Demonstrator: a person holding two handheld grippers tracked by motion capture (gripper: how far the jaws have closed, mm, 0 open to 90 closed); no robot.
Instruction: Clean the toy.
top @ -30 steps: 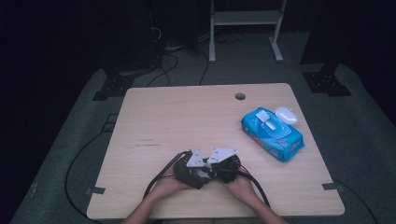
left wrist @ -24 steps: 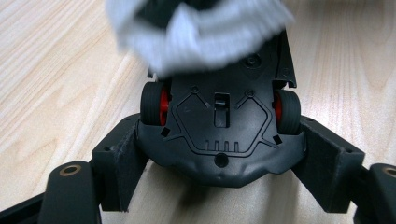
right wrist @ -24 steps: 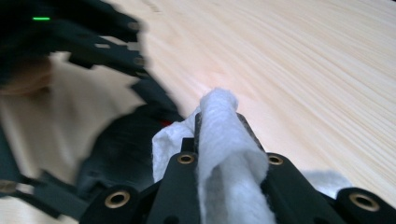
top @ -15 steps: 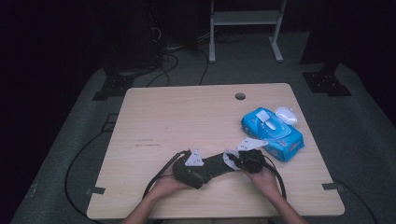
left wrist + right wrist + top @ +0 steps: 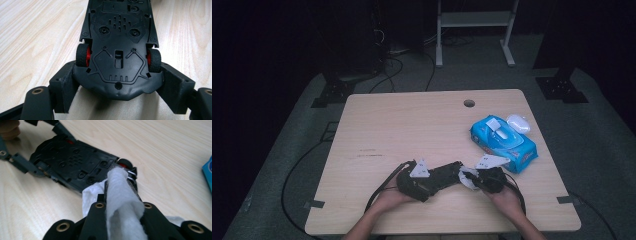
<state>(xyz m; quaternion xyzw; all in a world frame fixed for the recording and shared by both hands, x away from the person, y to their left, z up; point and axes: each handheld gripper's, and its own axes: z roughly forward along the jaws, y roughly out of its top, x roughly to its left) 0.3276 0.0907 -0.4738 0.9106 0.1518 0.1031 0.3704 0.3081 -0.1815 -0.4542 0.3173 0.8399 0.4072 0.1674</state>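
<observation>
A black toy car with red wheel hubs lies belly up, and my left gripper is shut on one end of it, a jaw pressing on each side. In the high view the car runs rightward from the left gripper near the table's front edge. My right gripper is shut on a folded white wipe, whose tip touches the car's underside by a wheel at the far end. From above, the right gripper and wipe sit at the car's right end.
A blue pack of wet wipes lies on the wooden table to the right, with a small white object behind it. A cable hole is near the back edge. Cables trail off the front.
My right gripper has slid to the right with the wipe, from close beside the left gripper out to the car's far end. The left gripper and car stayed put.
</observation>
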